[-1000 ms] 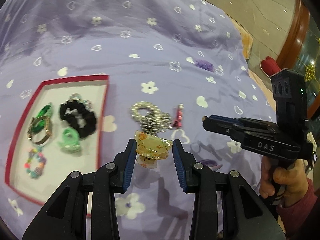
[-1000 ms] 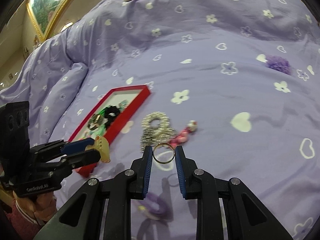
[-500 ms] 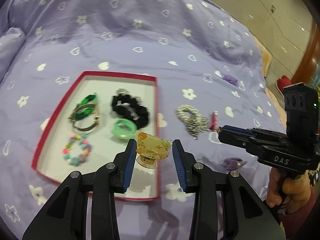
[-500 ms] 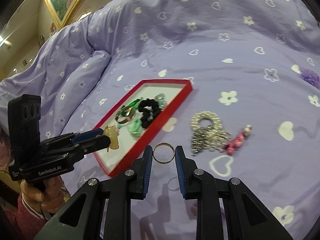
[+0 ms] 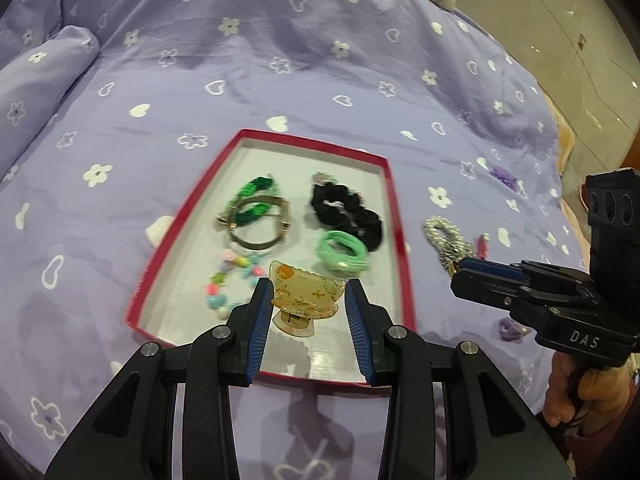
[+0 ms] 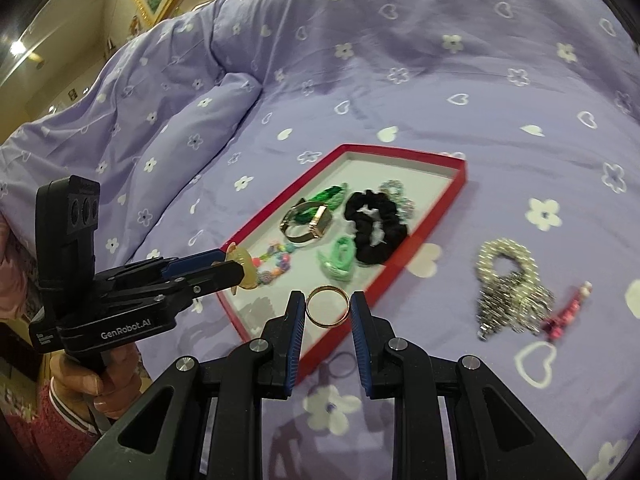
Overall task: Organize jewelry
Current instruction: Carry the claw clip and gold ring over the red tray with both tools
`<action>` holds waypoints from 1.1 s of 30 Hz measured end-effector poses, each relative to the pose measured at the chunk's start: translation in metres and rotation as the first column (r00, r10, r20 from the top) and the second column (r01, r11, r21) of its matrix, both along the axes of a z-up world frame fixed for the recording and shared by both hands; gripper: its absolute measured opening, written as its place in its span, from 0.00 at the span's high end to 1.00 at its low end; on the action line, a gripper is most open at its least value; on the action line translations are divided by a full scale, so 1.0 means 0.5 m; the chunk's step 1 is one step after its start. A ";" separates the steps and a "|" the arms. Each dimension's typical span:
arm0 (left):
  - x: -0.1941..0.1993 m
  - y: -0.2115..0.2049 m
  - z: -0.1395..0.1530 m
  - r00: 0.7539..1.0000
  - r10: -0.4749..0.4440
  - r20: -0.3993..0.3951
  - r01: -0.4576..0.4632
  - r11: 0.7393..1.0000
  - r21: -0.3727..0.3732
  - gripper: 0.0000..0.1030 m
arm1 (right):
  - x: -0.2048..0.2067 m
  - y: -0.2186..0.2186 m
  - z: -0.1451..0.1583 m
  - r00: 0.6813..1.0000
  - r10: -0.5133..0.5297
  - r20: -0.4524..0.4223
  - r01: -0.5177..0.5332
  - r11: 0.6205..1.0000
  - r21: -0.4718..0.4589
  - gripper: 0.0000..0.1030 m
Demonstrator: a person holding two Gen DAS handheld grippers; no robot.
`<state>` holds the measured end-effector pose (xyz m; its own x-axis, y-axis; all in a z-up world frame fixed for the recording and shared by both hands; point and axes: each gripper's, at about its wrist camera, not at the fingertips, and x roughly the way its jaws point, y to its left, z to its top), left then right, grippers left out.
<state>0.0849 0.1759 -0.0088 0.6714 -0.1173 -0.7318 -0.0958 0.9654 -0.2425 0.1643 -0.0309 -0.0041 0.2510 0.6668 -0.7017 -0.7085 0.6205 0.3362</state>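
A red-rimmed tray (image 5: 396, 216) (image 6: 462, 178) lies on the purple bedspread. It holds a black scrunchie (image 5: 346, 210), a green hair tie (image 5: 342, 254), a metal bangle (image 5: 256, 222), a green band and a bead bracelet (image 5: 232, 280). My left gripper (image 5: 307, 300) (image 6: 236, 268) is shut on a translucent yellow hair claw (image 5: 306, 294), above the tray's near end. My right gripper (image 6: 327, 307) (image 5: 464, 268) is shut on a gold ring (image 6: 327, 306), above the tray's near corner.
A silver beaded piece (image 6: 508, 284) (image 5: 444, 238) and a pink charm (image 6: 568, 312) lie on the bedspread right of the tray. A purple hair tie (image 5: 510, 328) lies near my right gripper; a purple flower piece (image 5: 502, 174) lies farther back. A duvet fold rises at the left.
Both grippers have moved left with their loads, from over the bedspread beside the silver piece to over the tray's near end.
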 end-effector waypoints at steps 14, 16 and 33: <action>0.037 0.066 -0.048 0.998 0.043 -0.053 -0.042 0.999 0.025 0.66 | 0.028 0.112 -0.052 0.997 0.071 -0.013 -0.071 0.994 -0.084 0.77; 0.047 0.068 -0.056 0.997 0.043 -0.063 -0.041 0.999 0.033 0.66 | 0.036 0.120 -0.061 0.997 0.072 -0.014 -0.073 0.992 -0.101 0.77; 0.082 0.061 -0.089 0.995 0.043 -0.094 -0.036 0.996 0.078 0.66 | 0.049 0.160 -0.107 0.993 0.117 0.002 -0.113 0.970 -0.216 0.77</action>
